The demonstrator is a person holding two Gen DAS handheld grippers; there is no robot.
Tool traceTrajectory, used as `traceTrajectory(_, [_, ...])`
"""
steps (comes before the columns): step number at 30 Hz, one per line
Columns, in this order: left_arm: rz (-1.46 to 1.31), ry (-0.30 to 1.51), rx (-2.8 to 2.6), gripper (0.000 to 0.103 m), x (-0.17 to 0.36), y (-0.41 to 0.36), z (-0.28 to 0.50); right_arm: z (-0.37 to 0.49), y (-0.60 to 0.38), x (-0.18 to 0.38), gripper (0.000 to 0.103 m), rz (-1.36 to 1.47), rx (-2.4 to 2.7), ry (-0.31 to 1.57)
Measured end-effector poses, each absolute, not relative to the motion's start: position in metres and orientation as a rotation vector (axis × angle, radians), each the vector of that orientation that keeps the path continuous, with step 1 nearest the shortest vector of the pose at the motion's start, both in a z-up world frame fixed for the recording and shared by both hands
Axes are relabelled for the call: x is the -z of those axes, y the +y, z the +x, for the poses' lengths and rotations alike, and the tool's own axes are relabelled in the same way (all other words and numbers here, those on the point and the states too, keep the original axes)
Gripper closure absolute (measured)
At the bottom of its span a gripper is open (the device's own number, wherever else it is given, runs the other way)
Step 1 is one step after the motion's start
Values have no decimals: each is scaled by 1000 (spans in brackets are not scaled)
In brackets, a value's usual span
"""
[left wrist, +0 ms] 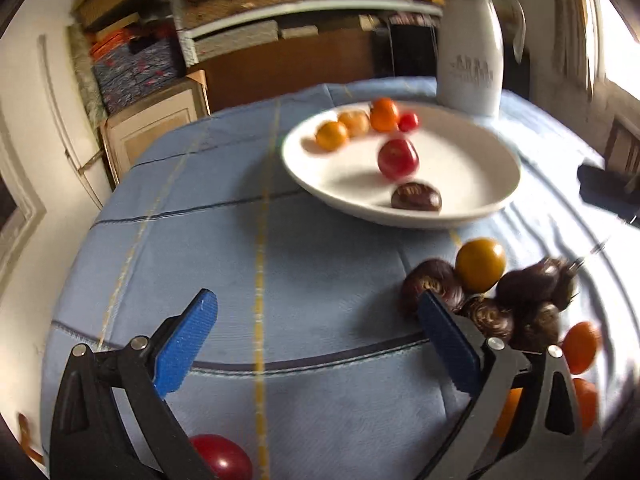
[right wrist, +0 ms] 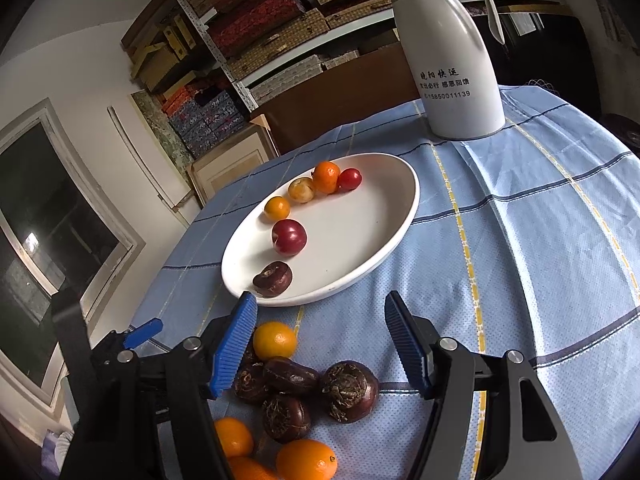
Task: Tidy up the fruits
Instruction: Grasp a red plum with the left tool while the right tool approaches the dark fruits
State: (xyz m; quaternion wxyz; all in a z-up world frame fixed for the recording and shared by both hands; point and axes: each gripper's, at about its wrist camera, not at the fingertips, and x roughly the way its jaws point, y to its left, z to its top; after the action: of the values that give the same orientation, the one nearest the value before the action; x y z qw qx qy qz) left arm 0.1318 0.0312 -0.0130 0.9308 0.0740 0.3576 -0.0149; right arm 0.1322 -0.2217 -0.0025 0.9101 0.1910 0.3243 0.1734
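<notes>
A white plate [right wrist: 396, 216] on the blue checked cloth holds a dark water chestnut [right wrist: 273, 279], a red plum [right wrist: 289, 237], three orange-yellow fruits and a cherry tomato [right wrist: 349, 179]. In front of it lies a loose pile of water chestnuts [right wrist: 349, 390] and kumquats [right wrist: 274, 340]. My right gripper [right wrist: 320, 303] hangs open above this pile, with nothing pressed between its blue pads. My left gripper [left wrist: 316, 298] is open over bare cloth, with the pile of chestnuts [left wrist: 520, 300] just beyond its right finger. The plate [left wrist: 304, 168] lies ahead of it. A red fruit [left wrist: 222, 460] lies under its left finger.
A tall white thermos jug [right wrist: 460, 80] stands behind the plate at the table's far side. The round table's edge falls away on the left towards a door and stacked boxes on shelves [right wrist: 256, 32]. A dark object [left wrist: 604, 192] sits at the right edge.
</notes>
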Motion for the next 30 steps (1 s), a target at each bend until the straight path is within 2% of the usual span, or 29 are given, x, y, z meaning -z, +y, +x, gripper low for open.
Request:
traceTrajectory(4, [108,675,1,4,5,61,96,133,-222,3,36,399,-367,675])
traceTrajectory(9, [65,728,26,4,15,87,57,131,-217,2,36,381,-383,675])
traceTrajectory(20, [-117,856,82,5,28,128,45,131,-215,3,34,374,-384,684])
traceTrajectory(24, [-64,892,102,26,34,120,37,131,-213,4,34,366,-390,690])
traceTrajectory(27, [-84,910,107,33,38,121,42,130,-210,3,34,355,-395,688])
traceTrajectory(30, [-79,906,97,33,36,119,45,130,-209,4,34,350,-397,691])
